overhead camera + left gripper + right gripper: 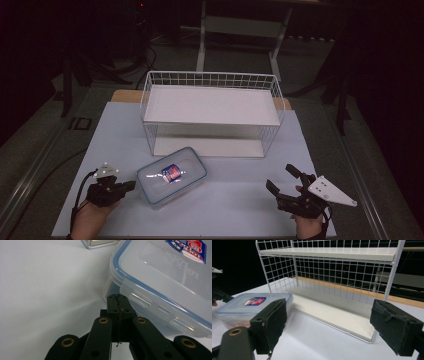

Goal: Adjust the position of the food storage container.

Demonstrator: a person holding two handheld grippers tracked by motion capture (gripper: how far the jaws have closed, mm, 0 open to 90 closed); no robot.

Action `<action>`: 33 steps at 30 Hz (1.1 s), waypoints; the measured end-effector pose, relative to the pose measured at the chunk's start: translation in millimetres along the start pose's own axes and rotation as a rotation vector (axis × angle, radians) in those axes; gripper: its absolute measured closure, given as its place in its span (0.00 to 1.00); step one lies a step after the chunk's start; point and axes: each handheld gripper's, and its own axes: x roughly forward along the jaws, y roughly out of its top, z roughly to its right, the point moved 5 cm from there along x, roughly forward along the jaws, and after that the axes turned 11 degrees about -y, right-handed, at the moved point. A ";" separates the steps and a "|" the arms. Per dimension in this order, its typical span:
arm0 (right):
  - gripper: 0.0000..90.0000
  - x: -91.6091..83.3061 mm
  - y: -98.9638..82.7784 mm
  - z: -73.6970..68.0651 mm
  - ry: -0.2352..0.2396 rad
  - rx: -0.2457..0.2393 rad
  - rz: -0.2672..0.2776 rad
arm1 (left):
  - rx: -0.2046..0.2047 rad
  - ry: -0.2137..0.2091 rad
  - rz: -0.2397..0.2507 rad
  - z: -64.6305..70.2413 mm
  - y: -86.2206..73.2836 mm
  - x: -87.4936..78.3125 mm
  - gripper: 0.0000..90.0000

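A clear plastic food box (pixel 171 175) with a blue-rimmed lid and a red-and-blue label lies on the table in front of a white wire shelf rack (pixel 212 111). My left gripper (pixel 131 185) is shut with nothing in it, its tip right at the box's left side; in the left gripper view the closed jaws (pixel 117 305) sit against a lid clasp of the box (pixel 160 275). My right gripper (pixel 283 180) is open at the front right, well clear of the box. The right gripper view shows the rack (pixel 337 282) ahead and the box (pixel 252 306) at left.
The rack has a top shelf (pixel 210 105) and a bottom shelf (pixel 207 146), both bare. The white table surface (pixel 230 200) spreads between the two hands. Dark floor, cables and a stand frame (pixel 240 30) lie beyond the table.
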 end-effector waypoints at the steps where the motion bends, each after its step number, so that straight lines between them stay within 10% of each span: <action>1: 0.15 -0.1 0.1 -0.1 -0.001 -0.001 0.000 | -0.001 0.003 0.001 -1.2 1.4 1.9 1.00; 33: 0.15 -0.1 -1.7 -2.7 0.008 -0.009 -0.006 | 0.033 -0.025 0.019 6.2 38.6 46.1 1.00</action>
